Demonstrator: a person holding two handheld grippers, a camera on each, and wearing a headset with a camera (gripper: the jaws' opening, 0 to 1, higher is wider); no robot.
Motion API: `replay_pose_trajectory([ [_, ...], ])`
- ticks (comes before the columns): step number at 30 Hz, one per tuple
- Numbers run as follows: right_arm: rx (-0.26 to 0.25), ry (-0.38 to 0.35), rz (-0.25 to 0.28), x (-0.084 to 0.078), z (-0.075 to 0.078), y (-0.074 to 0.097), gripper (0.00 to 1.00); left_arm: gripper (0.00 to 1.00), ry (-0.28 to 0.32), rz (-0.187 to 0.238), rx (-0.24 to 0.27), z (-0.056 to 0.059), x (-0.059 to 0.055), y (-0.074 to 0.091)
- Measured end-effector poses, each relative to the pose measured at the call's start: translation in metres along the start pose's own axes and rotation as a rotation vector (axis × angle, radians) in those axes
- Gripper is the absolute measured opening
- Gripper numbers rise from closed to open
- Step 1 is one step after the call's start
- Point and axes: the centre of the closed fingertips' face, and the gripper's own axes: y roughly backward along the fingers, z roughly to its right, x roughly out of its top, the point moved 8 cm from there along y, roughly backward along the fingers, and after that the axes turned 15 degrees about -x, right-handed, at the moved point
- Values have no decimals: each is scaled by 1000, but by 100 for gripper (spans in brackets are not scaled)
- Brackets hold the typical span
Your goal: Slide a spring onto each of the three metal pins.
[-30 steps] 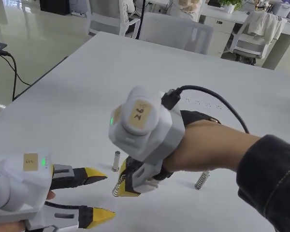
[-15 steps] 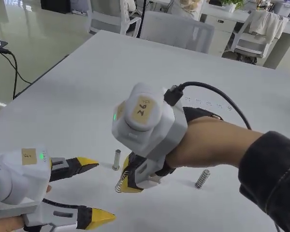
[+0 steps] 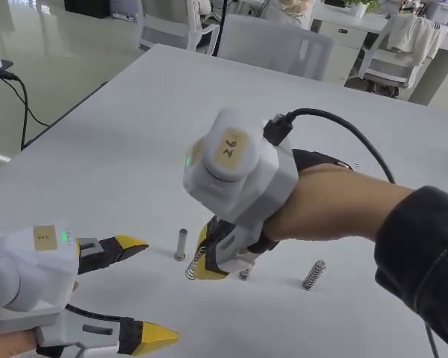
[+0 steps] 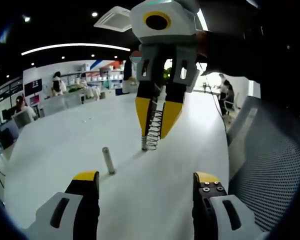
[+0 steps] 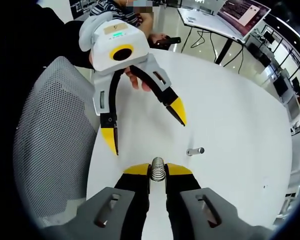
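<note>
The right gripper [image 3: 209, 270] is clamped on a spring [image 3: 195, 262] — the coil slants between its yellow tips, lower end down by the white table [image 3: 119, 149], just beside 1 bare upright pin [image 3: 181, 245]. The left gripper [image 3: 145, 291] hovers near, jaws wide apart and empty — a 2nd spring [image 3: 312, 274] sits well to the right
</note>
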Motion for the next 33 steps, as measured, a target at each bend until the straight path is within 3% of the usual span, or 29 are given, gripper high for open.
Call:
replay_pose_trajectory([
  [17,-35,11,-11,2,22,4,8,75,4,3,12,-2,-1,2],
  [33,-61,15,-31,4,43,-2,8,75,10,7,15,-4,-4,3],
])
